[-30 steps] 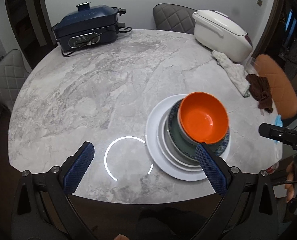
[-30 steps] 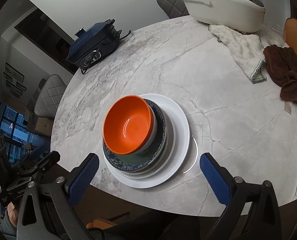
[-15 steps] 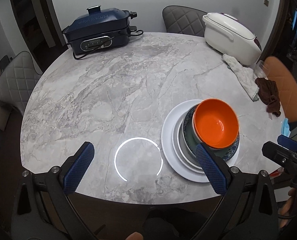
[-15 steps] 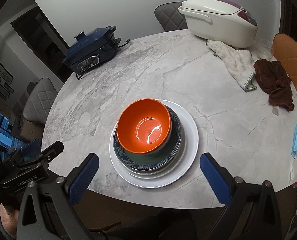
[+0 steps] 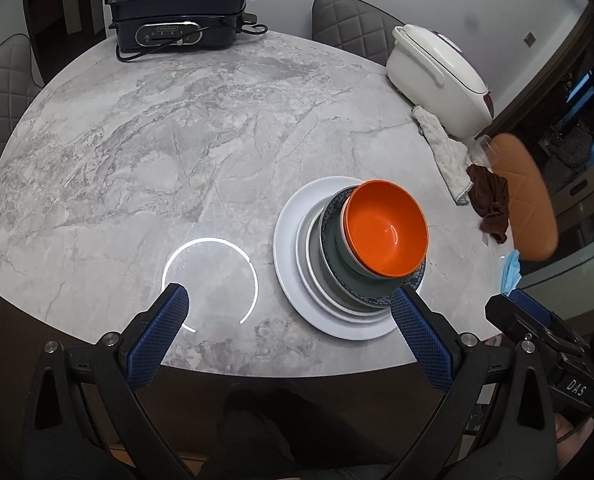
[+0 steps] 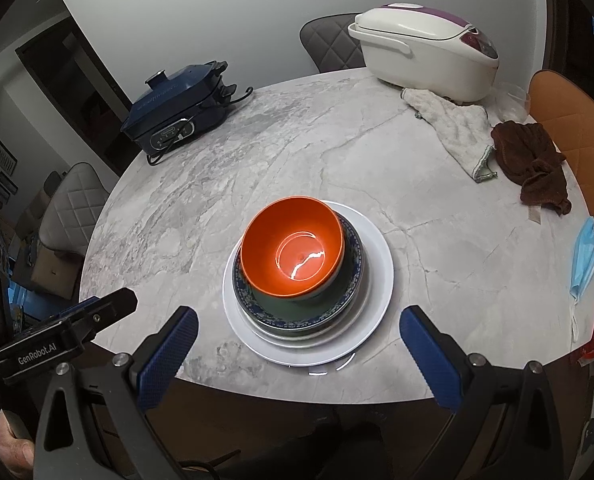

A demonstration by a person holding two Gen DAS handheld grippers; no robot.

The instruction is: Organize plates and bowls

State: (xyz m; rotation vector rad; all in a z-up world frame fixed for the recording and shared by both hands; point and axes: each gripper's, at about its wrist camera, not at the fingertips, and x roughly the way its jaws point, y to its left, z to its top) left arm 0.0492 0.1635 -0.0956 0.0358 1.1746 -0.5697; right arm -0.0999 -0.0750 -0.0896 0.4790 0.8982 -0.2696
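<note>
Both empty, wide-open grippers have drawn back; orange bowl [image 6: 293, 252] ahead between right gripper's [image 6: 297, 336] fingers.

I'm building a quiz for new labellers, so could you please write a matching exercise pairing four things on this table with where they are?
Things:
1. orange bowl
2. white plate
3. brown cloth
4. blue cooker

Places:
A. bottom of the stack
B. far left of the table
C. top of the stack
D. right edge, beside the white towel

Pairs: 1-C, 2-A, 3-D, 4-B
</note>
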